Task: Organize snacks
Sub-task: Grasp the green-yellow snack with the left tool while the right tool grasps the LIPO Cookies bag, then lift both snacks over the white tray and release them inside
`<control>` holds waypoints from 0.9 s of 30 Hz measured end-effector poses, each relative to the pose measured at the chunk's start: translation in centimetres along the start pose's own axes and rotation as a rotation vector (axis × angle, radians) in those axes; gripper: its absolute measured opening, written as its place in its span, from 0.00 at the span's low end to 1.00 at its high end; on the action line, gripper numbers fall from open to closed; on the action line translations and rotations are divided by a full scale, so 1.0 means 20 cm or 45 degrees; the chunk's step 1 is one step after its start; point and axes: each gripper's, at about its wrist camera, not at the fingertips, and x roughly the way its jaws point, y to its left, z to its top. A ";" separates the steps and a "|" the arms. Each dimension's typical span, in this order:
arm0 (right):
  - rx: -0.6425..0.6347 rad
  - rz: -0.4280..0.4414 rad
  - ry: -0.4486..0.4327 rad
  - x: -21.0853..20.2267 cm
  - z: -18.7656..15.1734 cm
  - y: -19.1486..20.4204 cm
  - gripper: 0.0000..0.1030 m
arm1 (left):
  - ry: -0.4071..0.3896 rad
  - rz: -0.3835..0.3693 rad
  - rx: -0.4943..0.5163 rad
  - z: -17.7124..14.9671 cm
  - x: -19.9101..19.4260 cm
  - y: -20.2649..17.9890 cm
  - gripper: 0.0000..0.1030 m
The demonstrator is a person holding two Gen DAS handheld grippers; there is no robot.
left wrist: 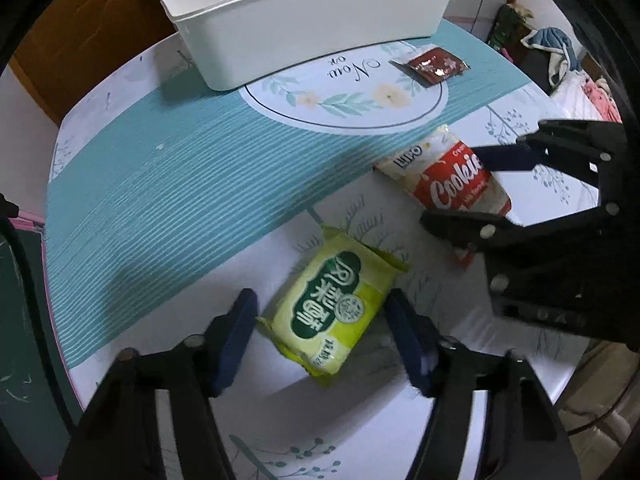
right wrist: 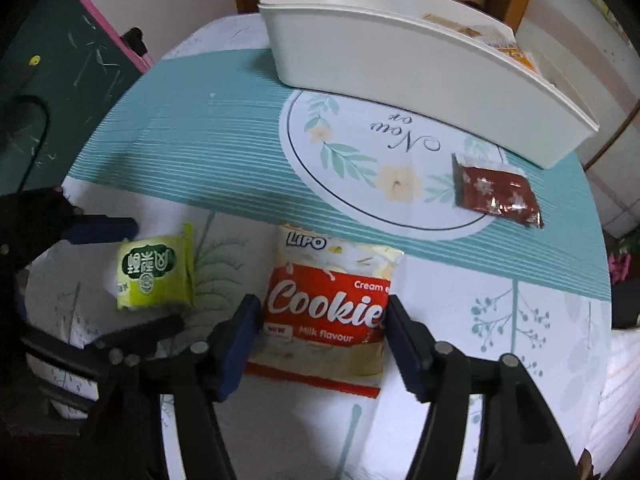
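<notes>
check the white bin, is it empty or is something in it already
Not empty. The white bin already holds at least one packet, its printed edge showing above the rim at one end. The rest of the inside is hidden.

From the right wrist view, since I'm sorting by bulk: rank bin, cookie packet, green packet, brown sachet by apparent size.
1. white bin
2. cookie packet, though nearness enlarges it
3. green packet and brown sachet: alike, unranked

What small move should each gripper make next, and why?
Probably close both and lift. The left gripper straddles the green snack pack, the right gripper straddles the red cookie pack, and both packs lie flat on the table. The pads look not yet pressed on either pack. The white bin at the back seems the likely destination.
</notes>
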 end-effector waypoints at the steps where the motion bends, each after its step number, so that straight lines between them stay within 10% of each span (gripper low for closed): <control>1: 0.010 0.014 -0.003 0.00 0.00 -0.02 0.49 | -0.005 0.005 -0.007 0.01 0.00 0.00 0.51; 16: 0.221 0.130 -0.117 -0.17 -0.06 -0.33 0.45 | -0.088 -0.082 -0.350 0.05 -0.13 0.01 0.40; 27: 0.213 0.114 -0.420 -0.58 0.24 -0.45 0.46 | -0.328 -0.013 -0.292 0.49 -0.56 -0.03 0.39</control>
